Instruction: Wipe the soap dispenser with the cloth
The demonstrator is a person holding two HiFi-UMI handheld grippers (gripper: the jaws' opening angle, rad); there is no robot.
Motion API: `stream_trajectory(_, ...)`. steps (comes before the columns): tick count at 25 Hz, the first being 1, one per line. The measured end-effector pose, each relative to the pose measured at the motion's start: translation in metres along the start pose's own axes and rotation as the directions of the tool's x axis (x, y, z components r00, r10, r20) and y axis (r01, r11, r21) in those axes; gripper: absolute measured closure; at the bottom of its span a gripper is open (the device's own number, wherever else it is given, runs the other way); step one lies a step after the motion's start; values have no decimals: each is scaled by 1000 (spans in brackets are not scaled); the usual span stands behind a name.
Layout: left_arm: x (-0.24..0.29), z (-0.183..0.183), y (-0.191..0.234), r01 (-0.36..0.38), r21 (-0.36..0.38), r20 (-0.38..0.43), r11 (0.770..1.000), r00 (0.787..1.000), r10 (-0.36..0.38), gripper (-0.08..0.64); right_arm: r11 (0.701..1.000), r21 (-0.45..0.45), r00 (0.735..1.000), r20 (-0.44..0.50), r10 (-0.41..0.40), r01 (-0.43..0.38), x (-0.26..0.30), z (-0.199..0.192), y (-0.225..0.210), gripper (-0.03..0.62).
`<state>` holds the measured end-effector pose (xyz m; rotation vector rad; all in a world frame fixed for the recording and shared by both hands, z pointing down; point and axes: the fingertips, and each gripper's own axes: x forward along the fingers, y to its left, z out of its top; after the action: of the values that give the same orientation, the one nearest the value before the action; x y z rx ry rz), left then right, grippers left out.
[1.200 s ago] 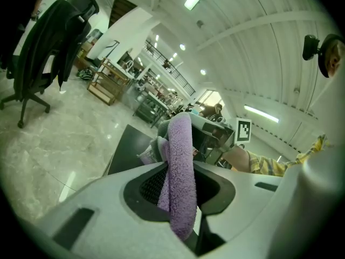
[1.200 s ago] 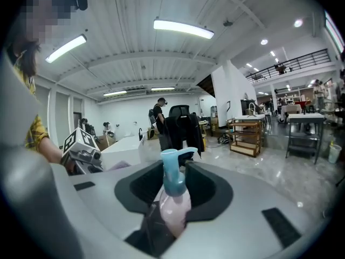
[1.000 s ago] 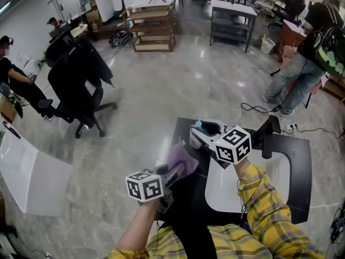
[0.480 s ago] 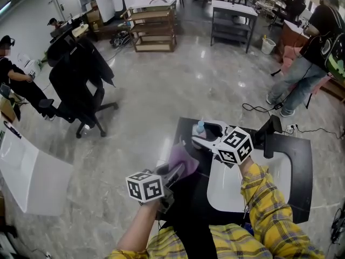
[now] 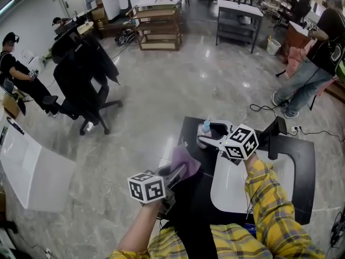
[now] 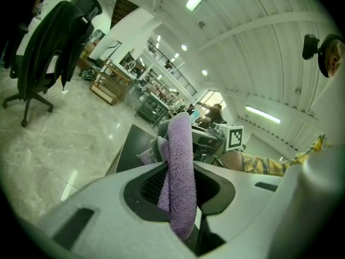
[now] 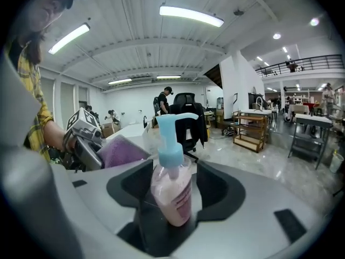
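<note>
The soap dispenser (image 7: pixel 171 196), a clear bottle of pink soap with a blue pump, stands slightly tilted between the jaws of my right gripper (image 5: pixel 205 133). A gap shows on each side of it. These jaws have just been opening. Its base is hidden behind the gripper's body. In the head view the soap dispenser (image 5: pixel 203 128) is over the far left corner of the black table (image 5: pixel 302 161). My left gripper (image 5: pixel 180 172) is shut on the purple cloth (image 6: pixel 179 166), which sticks up from its jaws. It hangs to the left of and nearer than the dispenser, apart from it.
A white sink basin (image 5: pixel 253 185) is set in the table, with a black faucet (image 5: pixel 275 135) behind it. An office chair draped with a black jacket (image 5: pixel 81 72) stands at the left. A white panel (image 5: pixel 29 171) lies on the floor. A person (image 5: pixel 315 63) stands at the right, cables (image 5: pixel 264 108) nearby.
The right gripper's jaws have spread apart around the dispenser, and the gripper has sunk slightly. The left gripper with the cloth has stayed where it was.
</note>
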<state>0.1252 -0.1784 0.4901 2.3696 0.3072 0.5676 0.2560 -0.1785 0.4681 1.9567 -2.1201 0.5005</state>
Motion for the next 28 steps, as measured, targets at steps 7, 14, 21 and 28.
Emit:
stream_trajectory(7, 2, 0, 3, -1, 0, 1, 1000, 1000, 1, 485, 997, 35, 997, 26, -68, 67, 0, -1, 0, 392)
stream_trajectory(14, 8, -3, -2, 6, 2, -8, 1000, 1000, -6, 484, 961, 91, 963, 44, -265, 260, -6, -1, -2, 410)
stream_trajectory(21, 6, -4, -2, 2, 0, -2, 1000, 1000, -2, 485, 871, 173, 882, 26, -470, 460, -11, -3, -2, 419)
stream_trajectory(28, -2, -4, 1, -10, -4, 7, 1000, 1000, 10, 485, 790, 268, 820, 3, -572, 551, -8, -2, 5, 419)
